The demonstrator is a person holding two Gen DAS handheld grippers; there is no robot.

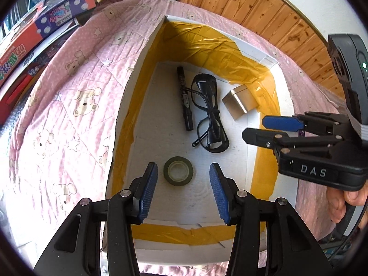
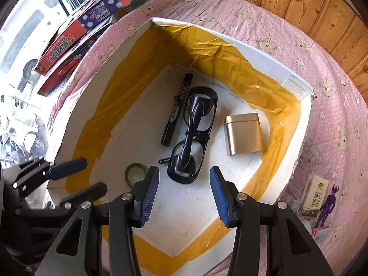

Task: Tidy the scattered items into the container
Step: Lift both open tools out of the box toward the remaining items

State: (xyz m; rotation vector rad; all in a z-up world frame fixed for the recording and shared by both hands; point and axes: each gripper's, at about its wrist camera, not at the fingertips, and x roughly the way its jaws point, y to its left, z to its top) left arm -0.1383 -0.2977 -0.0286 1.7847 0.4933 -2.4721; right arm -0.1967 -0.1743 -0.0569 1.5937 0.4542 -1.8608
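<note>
A white foam box (image 1: 147, 53) (image 2: 260, 53), lined with yellow tape, lies on the bed. On its floor are a black marker (image 1: 185, 99) (image 2: 176, 112), black glasses (image 1: 210, 112) (image 2: 193, 135), a gold tin (image 1: 241, 102) (image 2: 243, 134) and a tape roll (image 1: 178, 182) (image 2: 135, 172). My left gripper (image 1: 184, 195) (image 2: 89, 174) hangs open above the tape roll, holding nothing. Over the box's near right part my right gripper (image 2: 184, 195) (image 1: 254, 127) is open too, just short of the glasses, with nothing between its pads.
A pink bear-print quilt (image 1: 69, 115) surrounds the box. Colourful game boxes (image 1: 46, 23) are stacked at the far left. A wooden panel wall (image 1: 253, 7) runs behind. A tissue pack (image 2: 315, 195) and a purple figure (image 2: 329, 202) lie on the quilt right of the box.
</note>
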